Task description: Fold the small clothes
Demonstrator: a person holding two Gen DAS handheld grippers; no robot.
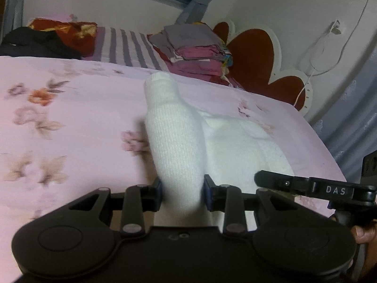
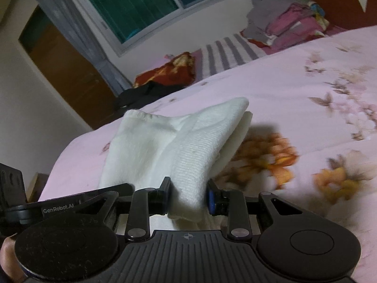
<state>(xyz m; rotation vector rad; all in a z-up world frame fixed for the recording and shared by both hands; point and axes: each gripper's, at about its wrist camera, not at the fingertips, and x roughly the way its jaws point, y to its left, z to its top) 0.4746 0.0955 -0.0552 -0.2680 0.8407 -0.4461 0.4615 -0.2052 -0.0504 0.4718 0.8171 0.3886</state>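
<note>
A small white knitted garment lies on the pink floral bedspread. My left gripper is shut on a rolled, lifted fold of it, and the rest spreads flat to the right. My right gripper is shut on another fold of the white garment, which rises toward a folded end. In the left wrist view the right gripper shows at the right edge, close beside the left one. The left gripper shows at the left edge of the right wrist view.
A stack of folded clothes sits at the far side of the bed by the red and white headboard. A dark garment and a red patterned cloth lie at the far left. A striped sheet lies between them.
</note>
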